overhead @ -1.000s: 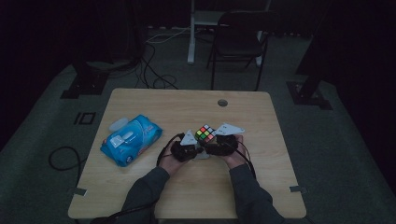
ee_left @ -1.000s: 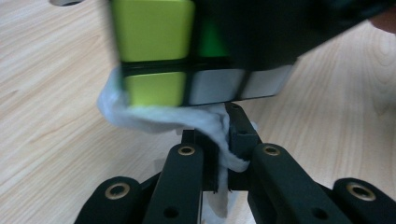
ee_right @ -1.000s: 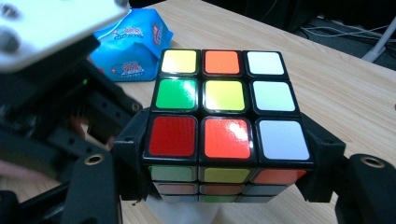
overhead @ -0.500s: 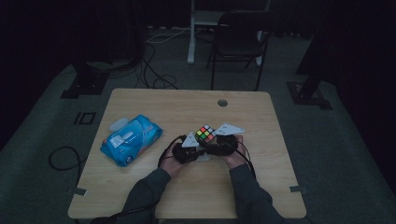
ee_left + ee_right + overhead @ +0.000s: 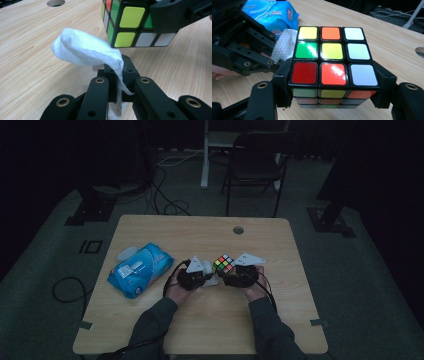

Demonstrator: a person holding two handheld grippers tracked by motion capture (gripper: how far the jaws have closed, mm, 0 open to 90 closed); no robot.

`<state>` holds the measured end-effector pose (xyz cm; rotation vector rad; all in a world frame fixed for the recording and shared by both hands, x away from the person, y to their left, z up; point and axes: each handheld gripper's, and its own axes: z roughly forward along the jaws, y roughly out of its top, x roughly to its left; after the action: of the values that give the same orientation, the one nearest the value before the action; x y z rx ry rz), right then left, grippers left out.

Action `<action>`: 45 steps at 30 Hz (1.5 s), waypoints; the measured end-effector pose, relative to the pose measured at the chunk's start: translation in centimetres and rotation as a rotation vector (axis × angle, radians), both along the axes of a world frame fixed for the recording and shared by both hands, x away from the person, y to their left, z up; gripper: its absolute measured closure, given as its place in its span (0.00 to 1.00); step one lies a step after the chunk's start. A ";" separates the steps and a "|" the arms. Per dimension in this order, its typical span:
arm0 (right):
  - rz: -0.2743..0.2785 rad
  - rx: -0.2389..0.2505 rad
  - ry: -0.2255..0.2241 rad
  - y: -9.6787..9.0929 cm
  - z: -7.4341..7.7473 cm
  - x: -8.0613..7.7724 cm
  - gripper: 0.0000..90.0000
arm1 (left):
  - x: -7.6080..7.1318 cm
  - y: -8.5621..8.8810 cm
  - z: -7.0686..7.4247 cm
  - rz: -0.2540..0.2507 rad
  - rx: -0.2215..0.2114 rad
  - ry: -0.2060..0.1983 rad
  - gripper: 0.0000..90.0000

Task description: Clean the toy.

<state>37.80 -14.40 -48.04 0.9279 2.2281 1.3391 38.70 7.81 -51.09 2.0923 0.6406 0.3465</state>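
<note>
Left gripper (image 5: pixel 117 75) clamped on a white wet wipe (image 5: pixel 85 50); right gripper (image 5: pixel 332 87) clamped around a Rubik's cube (image 5: pixel 332 65), just beside.

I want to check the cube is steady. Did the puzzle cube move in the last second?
No. In the high view the puzzle cube sits at the same place relative to the table's round hole, clamped in the right gripper.

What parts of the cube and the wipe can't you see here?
- Cube, right gripper view: its lower sides are covered by the right gripper jaws clamped on it.
- Cube, left gripper view: cut off by the top edge.
- Wipe, left gripper view: its pinched end is hidden between the left gripper jaws.
- Pack, high view: print too small and dim to read.
</note>
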 end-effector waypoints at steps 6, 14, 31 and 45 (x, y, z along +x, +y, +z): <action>-0.005 0.009 0.005 0.3 0.0 0.2 0.38 | -0.3 -0.4 -0.2 -0.019 0.005 0.003 0.96; -0.009 0.008 0.005 0.9 0.2 0.7 0.38 | -0.9 -1.4 -0.5 -0.061 0.019 0.009 0.96; -0.052 -0.001 0.045 1.8 -0.2 2.2 0.38 | -1.9 -2.7 -0.9 -0.116 0.021 0.020 0.96; -0.074 -0.016 0.052 2.1 -0.4 2.8 0.38 | -2.7 -3.9 -1.1 -0.198 0.019 0.026 0.96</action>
<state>40.60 -12.27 -48.44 1.0406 2.2170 1.2758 36.05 3.89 -52.15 2.1599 0.4416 0.2139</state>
